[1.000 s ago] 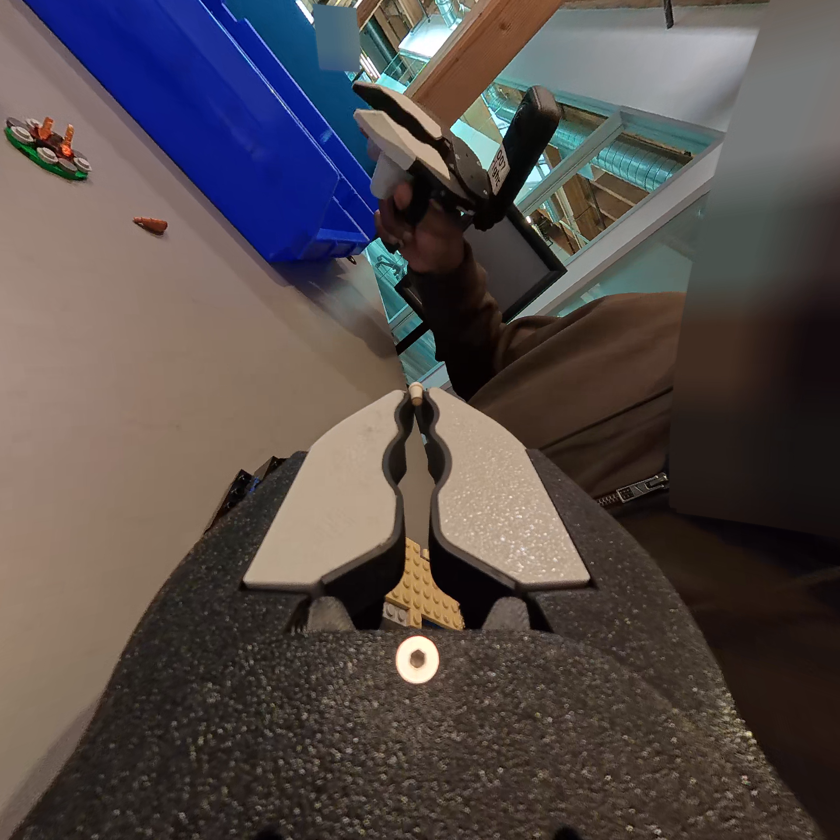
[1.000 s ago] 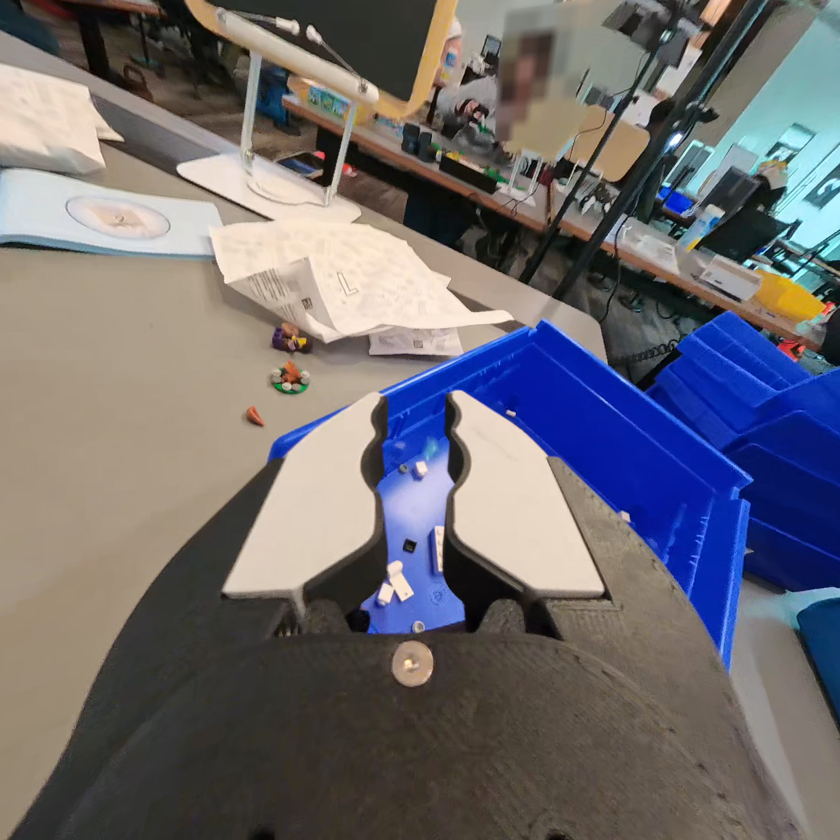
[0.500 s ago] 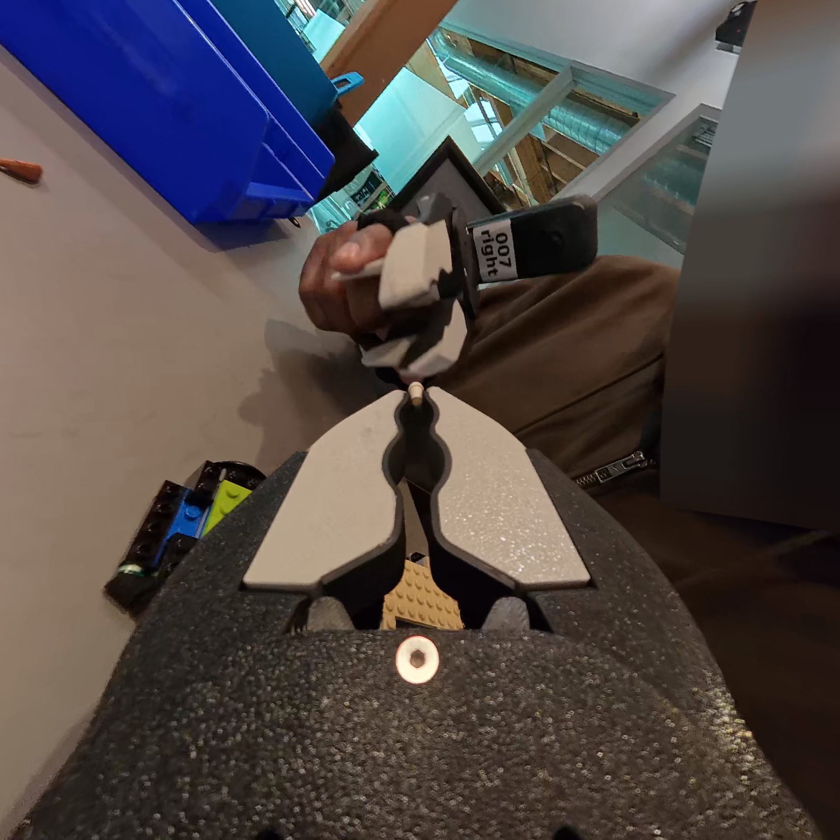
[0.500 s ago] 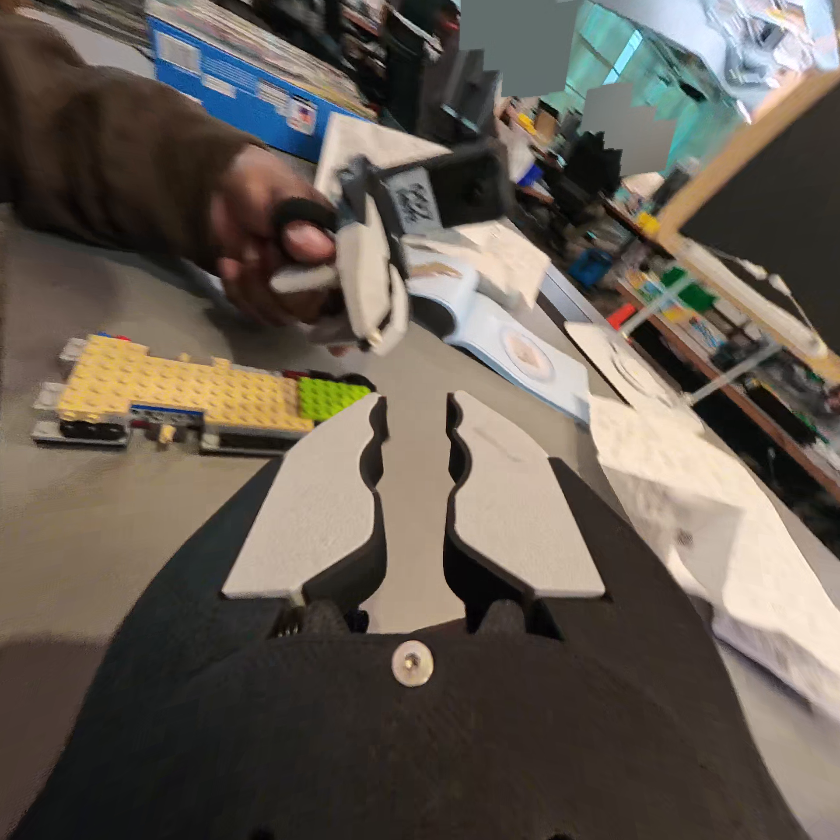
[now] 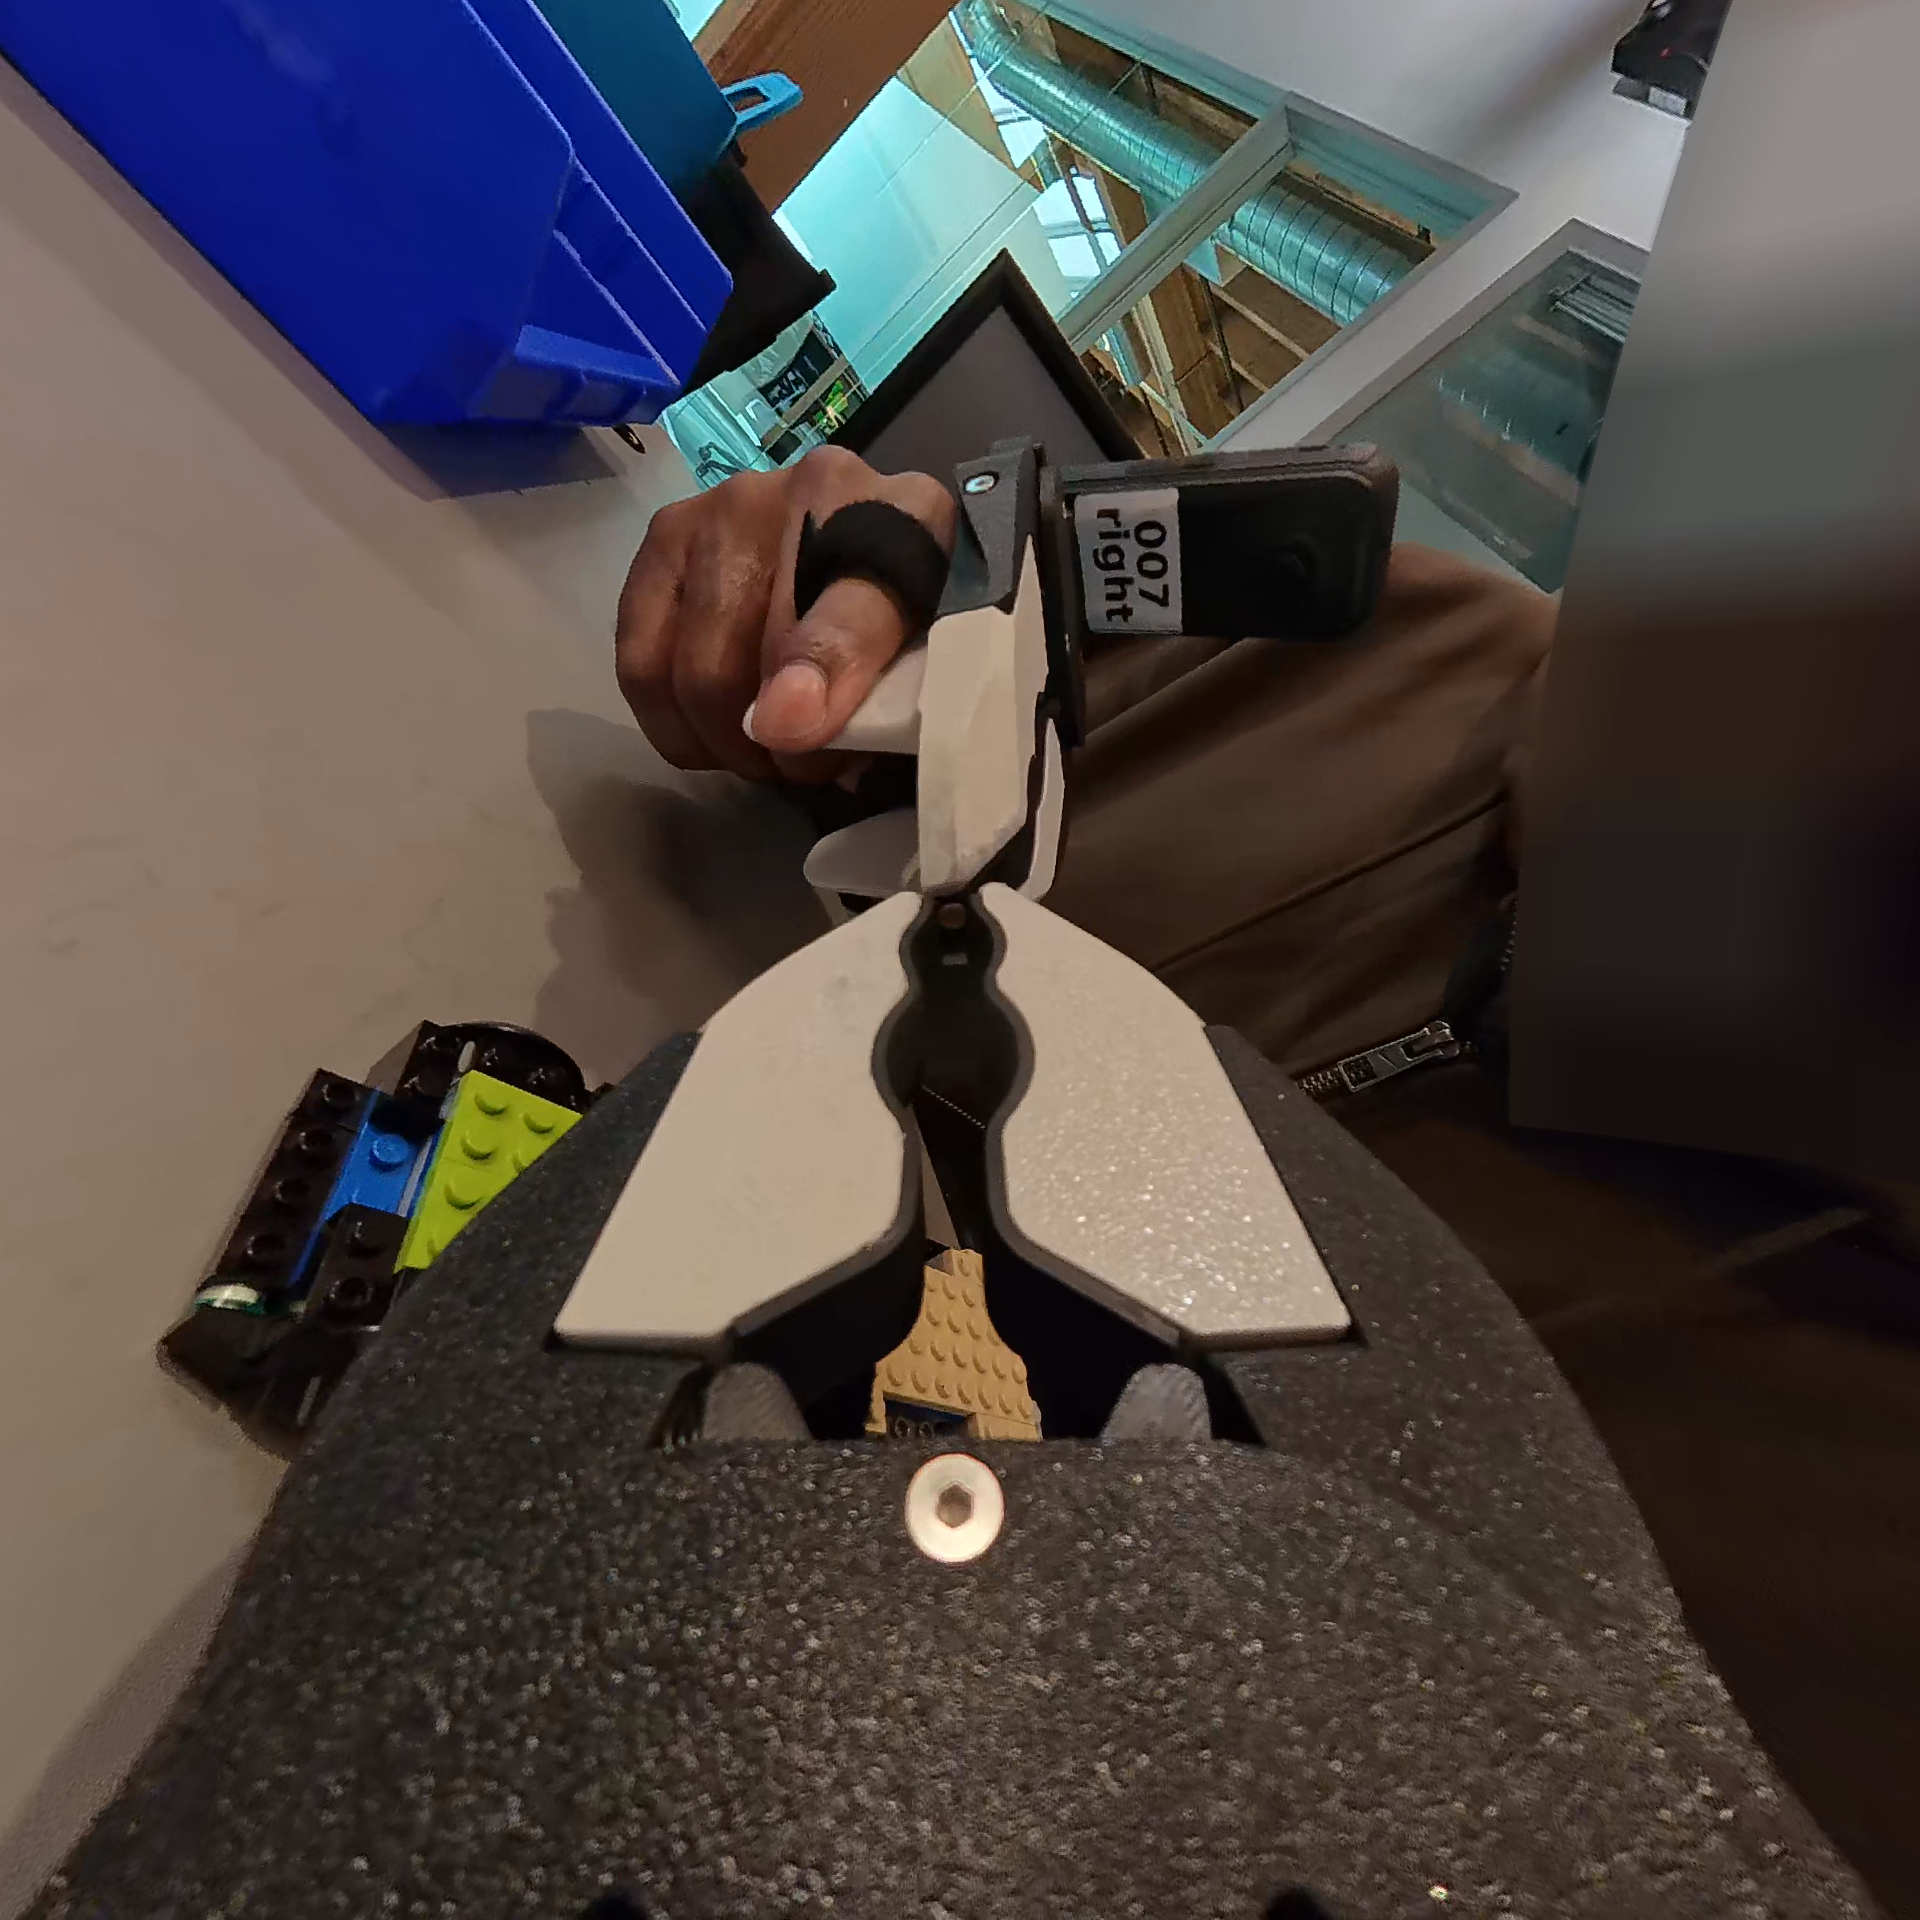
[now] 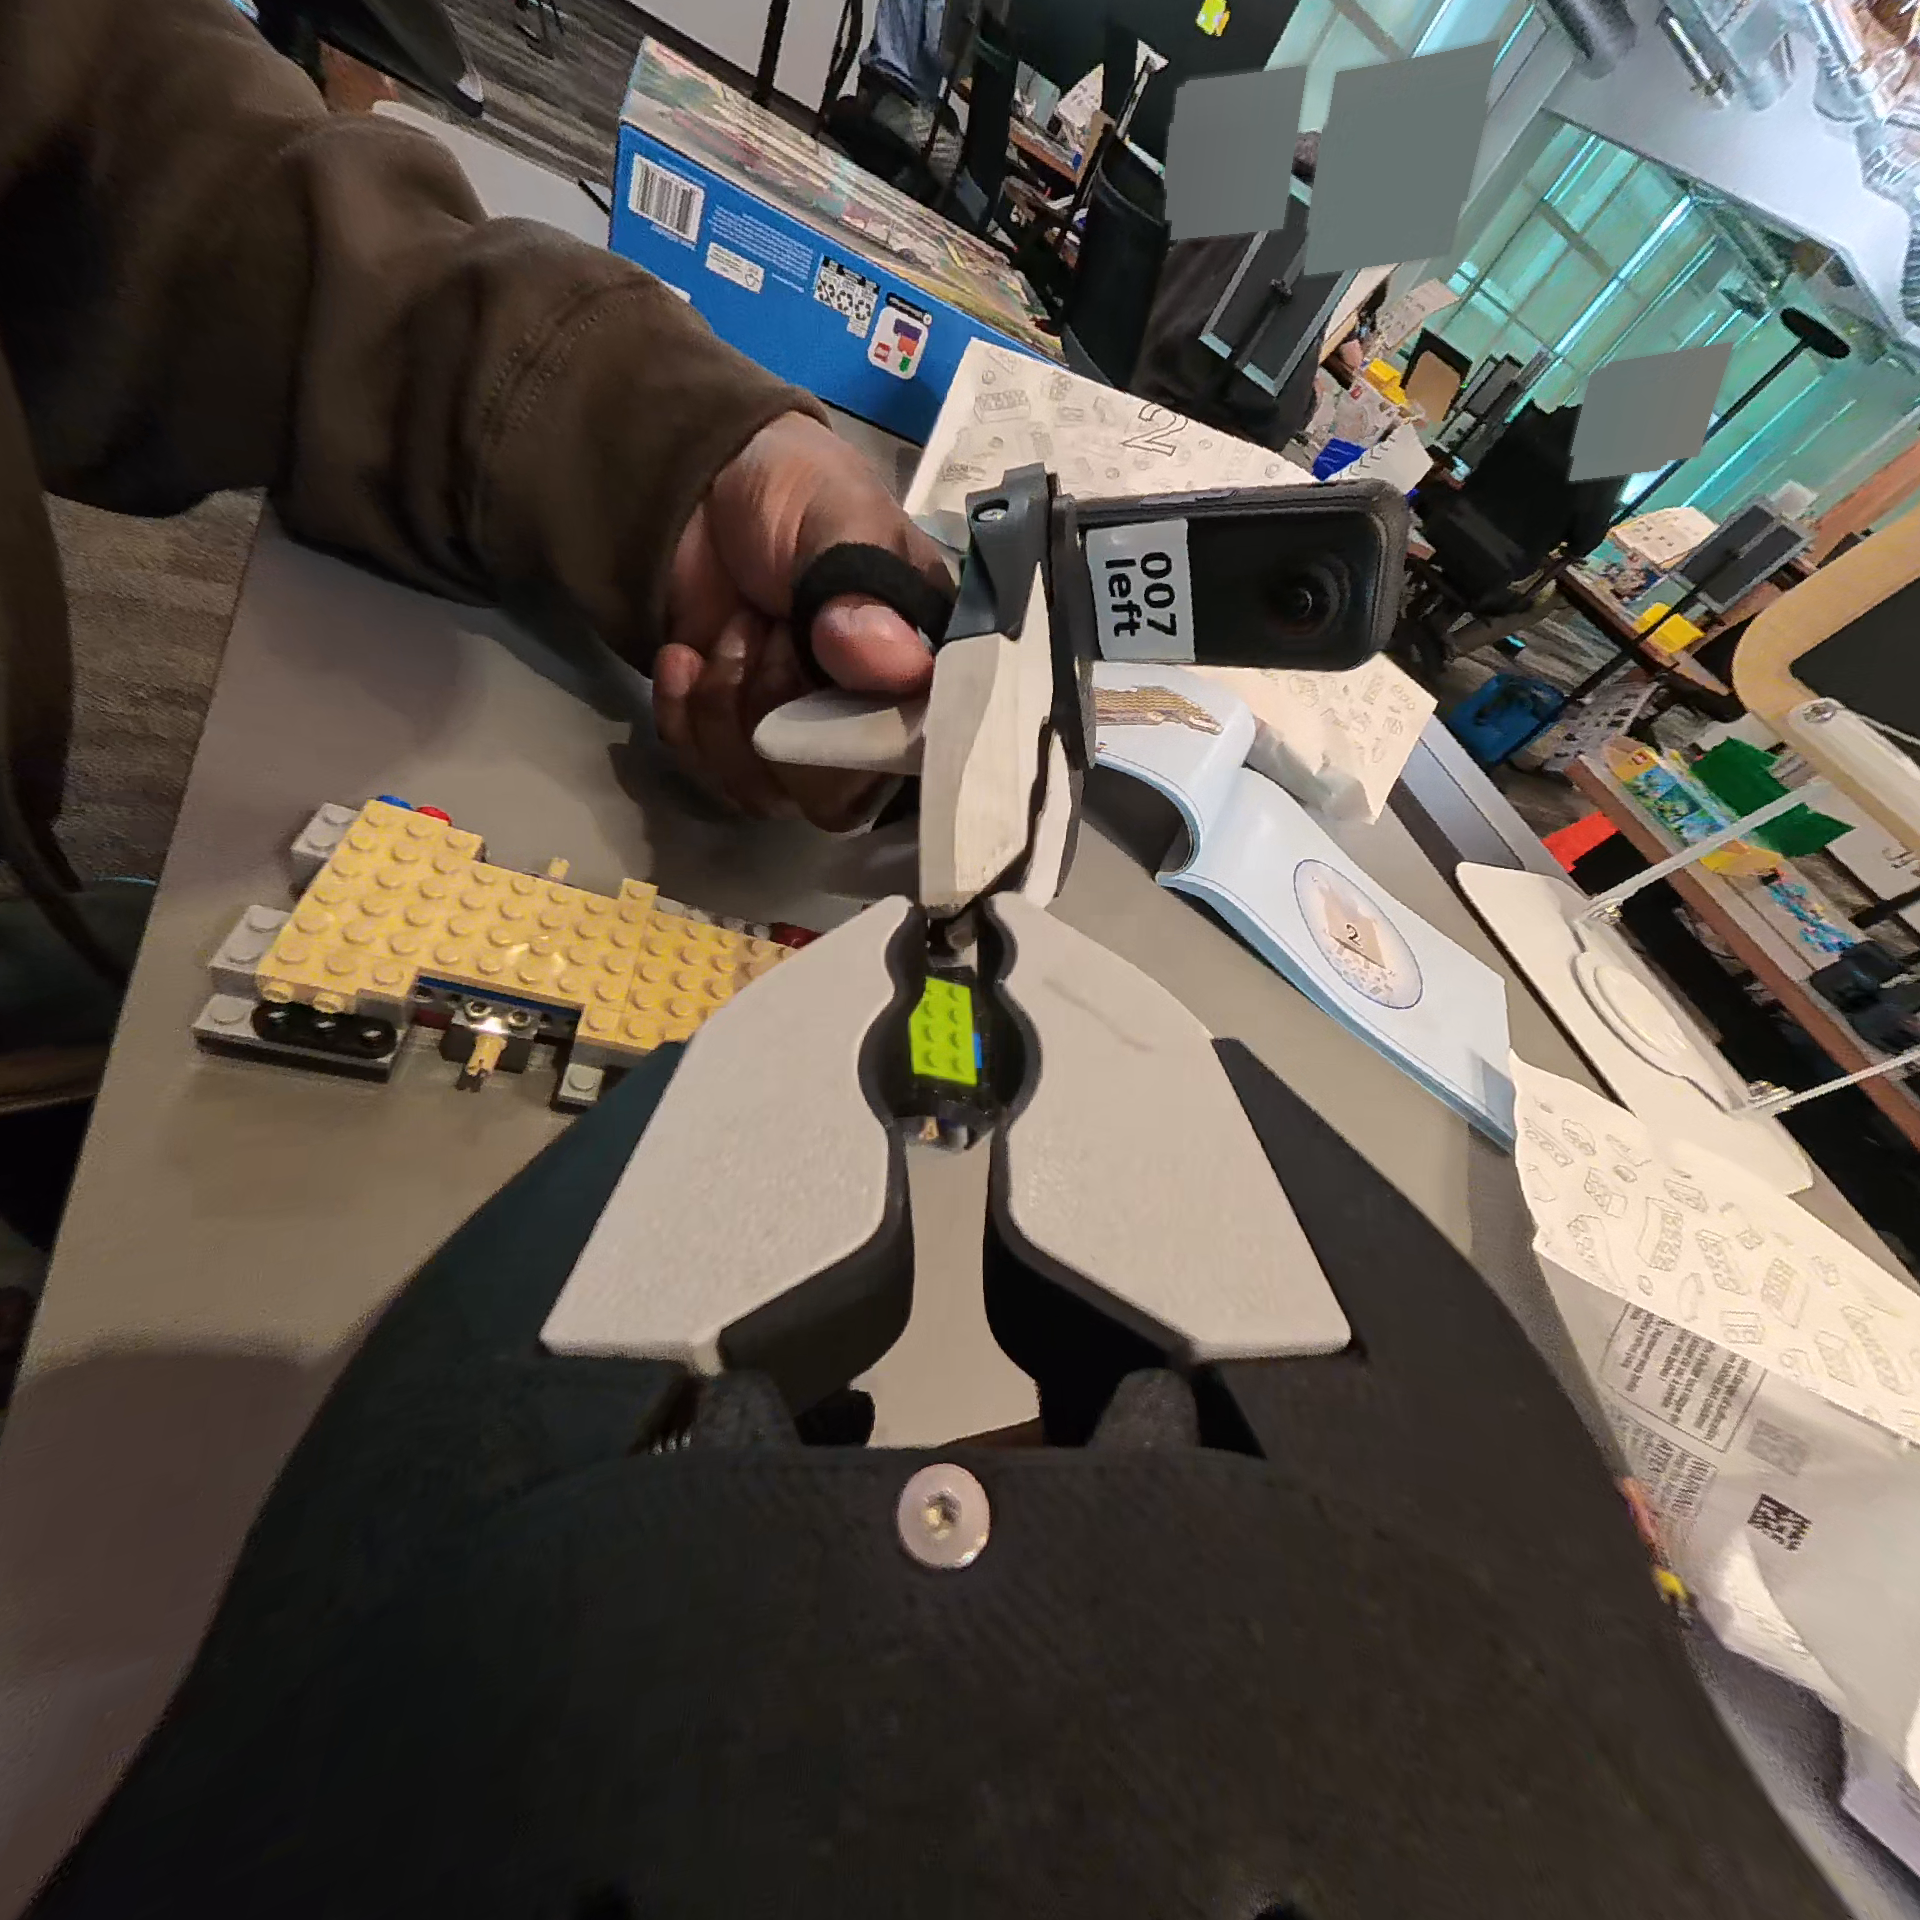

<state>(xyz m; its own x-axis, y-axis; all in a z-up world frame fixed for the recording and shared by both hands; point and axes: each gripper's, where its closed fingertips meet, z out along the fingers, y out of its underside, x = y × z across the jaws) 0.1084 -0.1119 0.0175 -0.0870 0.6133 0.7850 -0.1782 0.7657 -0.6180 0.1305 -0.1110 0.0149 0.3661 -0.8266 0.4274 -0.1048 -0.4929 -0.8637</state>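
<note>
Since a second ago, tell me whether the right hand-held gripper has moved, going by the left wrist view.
Yes. The right hand-held gripper has come down and away from the blue bin, until its tips meet the left hand-held gripper.

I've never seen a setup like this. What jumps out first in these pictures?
Two hand-held grippers meet tip to tip above the grey table: the left gripper pinches a small tan peg, and the right gripper closes in on it. Left of them lies a tan brick model; a blue bin sits behind.

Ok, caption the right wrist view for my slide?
Two grey-fingered grippers meet tip-to-tip above a tan studded brick plate on a grey table.
</note>
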